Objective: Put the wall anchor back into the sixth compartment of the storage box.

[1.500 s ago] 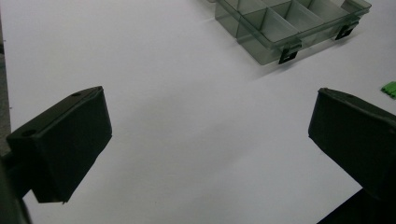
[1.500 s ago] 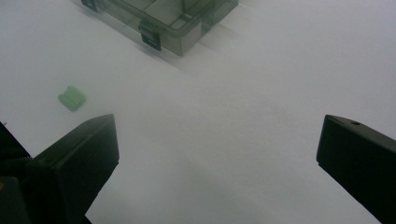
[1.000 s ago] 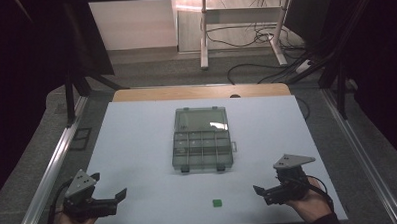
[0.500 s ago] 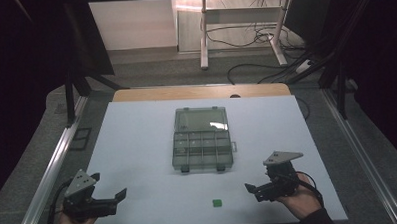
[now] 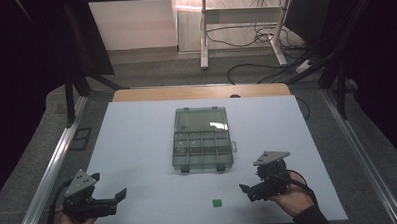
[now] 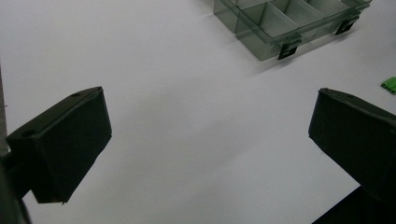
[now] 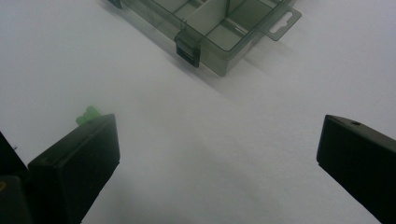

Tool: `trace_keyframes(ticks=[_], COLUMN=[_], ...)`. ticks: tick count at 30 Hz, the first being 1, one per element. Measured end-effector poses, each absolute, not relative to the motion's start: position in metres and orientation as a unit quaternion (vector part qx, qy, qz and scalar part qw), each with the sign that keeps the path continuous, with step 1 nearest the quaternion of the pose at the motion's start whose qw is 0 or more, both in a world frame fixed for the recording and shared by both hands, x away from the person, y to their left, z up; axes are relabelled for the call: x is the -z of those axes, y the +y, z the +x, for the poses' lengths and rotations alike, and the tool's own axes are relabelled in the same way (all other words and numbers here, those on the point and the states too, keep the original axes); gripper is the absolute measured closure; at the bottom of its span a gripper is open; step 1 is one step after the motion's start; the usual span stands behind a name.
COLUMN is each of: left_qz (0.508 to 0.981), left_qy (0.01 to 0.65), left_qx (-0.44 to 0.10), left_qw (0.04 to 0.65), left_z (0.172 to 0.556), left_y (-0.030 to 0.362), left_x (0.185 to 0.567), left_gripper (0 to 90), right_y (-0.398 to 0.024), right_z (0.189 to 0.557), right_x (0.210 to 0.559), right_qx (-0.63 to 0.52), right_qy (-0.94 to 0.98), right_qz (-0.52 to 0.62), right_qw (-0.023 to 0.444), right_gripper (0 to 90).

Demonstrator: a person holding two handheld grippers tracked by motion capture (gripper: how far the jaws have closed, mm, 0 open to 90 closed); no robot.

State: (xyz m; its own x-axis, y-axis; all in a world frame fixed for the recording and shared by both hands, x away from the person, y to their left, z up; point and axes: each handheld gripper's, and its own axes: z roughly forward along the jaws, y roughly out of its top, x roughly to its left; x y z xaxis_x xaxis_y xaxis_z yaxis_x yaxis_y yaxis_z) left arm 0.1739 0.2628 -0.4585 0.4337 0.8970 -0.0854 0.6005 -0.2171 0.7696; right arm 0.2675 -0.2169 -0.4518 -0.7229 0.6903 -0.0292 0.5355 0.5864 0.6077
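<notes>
No brand, label or writing is legible on any item. Your right gripper (image 5: 250, 190) is released, jaws spread wide, held just above the white table (image 5: 137, 144) near its front edge. The small green part (image 5: 217, 203) lies on the table just beside it, toward your left, untouched. Your left gripper (image 5: 115, 197) is also released, at the front left corner. The clear compartment box (image 5: 202, 147) sits mid-table with its lid open, well apart from both grippers. Nothing lies between the right gripper and the green part.
</notes>
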Motion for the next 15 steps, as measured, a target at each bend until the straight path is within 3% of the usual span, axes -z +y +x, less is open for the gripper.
trace_keyframes(ticks=[15], left_qz=[0.756], left_qy=[0.496], left_qx=[-0.194], left_qw=[0.38], left_z=[0.174], left_y=[0.263], left_x=[0.459], left_gripper=[0.0], right_y=[-0.194], right_z=[0.275], right_x=[0.457], right_qx=[-0.286], right_qy=[0.891], right_qz=[0.334], right_qw=[0.114], right_gripper=[0.0])
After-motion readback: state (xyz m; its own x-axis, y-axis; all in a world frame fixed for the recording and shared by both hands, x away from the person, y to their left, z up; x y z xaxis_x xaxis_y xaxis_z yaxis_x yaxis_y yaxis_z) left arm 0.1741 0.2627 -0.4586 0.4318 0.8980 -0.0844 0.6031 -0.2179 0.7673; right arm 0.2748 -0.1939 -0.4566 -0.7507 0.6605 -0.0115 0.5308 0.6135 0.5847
